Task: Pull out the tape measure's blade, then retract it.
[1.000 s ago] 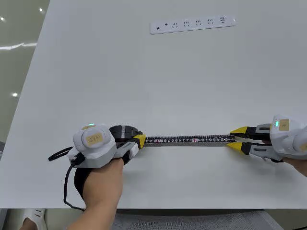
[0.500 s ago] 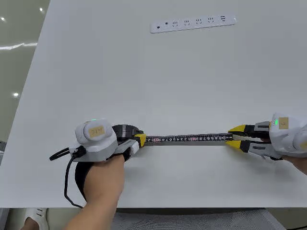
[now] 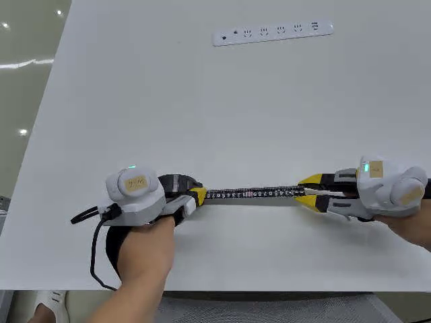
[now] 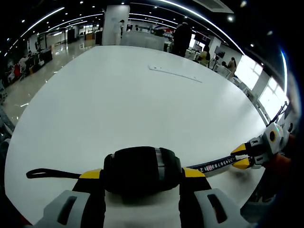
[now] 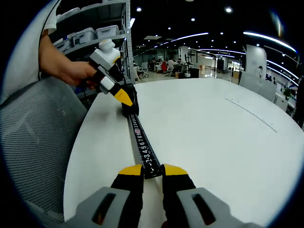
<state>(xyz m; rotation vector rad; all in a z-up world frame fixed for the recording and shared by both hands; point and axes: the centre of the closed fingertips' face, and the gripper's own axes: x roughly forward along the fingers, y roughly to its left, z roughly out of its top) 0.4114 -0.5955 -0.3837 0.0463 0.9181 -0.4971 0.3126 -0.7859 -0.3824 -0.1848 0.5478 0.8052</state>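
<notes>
A black tape measure case point(image 3: 176, 186) point(image 4: 142, 168) rests near the table's front edge, and my left gripper point(image 3: 192, 197) point(image 4: 142, 173) is shut on it. Its black blade with white numbers point(image 3: 252, 194) point(image 5: 141, 145) point(image 4: 216, 166) runs right along the table to my right gripper point(image 3: 308, 192) point(image 5: 148, 170), which is shut on the blade's end. In the right gripper view the case point(image 5: 130, 105) lies at the far end of the blade, under the left gripper's yellow fingertips point(image 5: 123, 96). A black wrist strap point(image 4: 47, 174) trails left of the case.
A white power strip point(image 3: 273, 31) point(image 4: 175, 73) point(image 5: 251, 114) lies at the far side of the white table point(image 3: 202, 108). A black cable point(image 3: 94, 252) hangs by the left hand at the front edge. A mesh chair back point(image 5: 38, 142) stands beside the table.
My right gripper has moved left toward the case with the blade's end held, so the exposed blade is shorter. The left gripper and case have stayed in place.
</notes>
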